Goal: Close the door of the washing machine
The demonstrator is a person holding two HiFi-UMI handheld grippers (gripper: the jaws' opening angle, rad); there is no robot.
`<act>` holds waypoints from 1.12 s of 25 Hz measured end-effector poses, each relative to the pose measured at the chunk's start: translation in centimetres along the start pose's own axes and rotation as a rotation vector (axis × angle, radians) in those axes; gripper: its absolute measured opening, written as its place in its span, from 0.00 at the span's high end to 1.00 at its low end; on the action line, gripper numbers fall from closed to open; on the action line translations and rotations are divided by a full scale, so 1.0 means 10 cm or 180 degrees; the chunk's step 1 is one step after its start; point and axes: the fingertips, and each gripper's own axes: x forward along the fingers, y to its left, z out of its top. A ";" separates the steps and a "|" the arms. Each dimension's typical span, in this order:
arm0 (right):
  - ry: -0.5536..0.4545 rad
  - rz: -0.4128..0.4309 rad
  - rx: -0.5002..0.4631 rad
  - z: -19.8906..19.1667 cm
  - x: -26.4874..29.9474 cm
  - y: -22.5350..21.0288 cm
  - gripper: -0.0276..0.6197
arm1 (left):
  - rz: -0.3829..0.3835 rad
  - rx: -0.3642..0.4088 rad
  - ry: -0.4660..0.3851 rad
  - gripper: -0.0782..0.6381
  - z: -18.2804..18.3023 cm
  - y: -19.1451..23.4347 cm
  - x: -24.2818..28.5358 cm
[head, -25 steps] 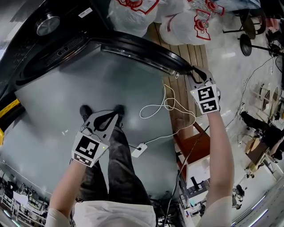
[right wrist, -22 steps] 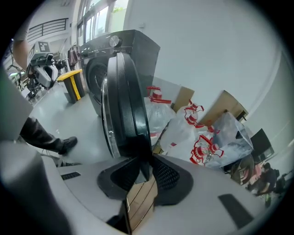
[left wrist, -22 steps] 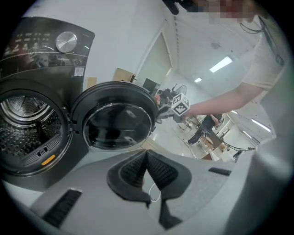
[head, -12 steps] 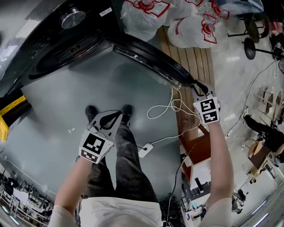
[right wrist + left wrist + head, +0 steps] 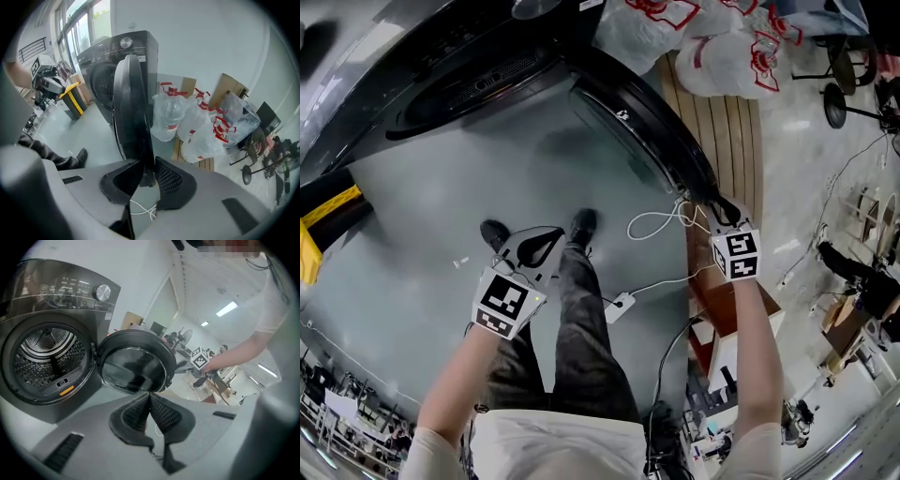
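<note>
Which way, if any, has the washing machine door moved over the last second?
Yes. The door, gripped at its edge by the right gripper, has swung toward the drum opening, narrowing the angle between them.

Several white plastic bags with red print (image 5: 722,52) sit on a slatted brown wooden pallet (image 5: 727,141). A thin white cable (image 5: 661,223) loops across the smooth grey floor (image 5: 412,216) near a small white adapter block (image 5: 620,307). A yellow-and-black bin (image 5: 328,211) stands at the left edge.

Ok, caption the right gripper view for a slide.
Right gripper shut on the edge of the open washing machine door, plastic bags behind.
</note>
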 end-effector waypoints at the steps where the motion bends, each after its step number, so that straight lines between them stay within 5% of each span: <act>1: 0.0014 -0.0001 0.0023 -0.01 0.00 0.10 0.81 | -0.0002 -0.0005 -0.0001 0.88 -0.05 0.04 -0.06; 16: 0.0289 0.0127 0.0360 0.01 0.12 1.73 0.80 | 0.0046 -0.0124 -0.0030 0.88 -0.55 0.58 -0.97; 28: 0.0386 0.0372 0.0548 0.50 0.42 3.15 0.73 | 0.0131 -0.0205 -0.0088 0.88 -0.91 0.89 -1.61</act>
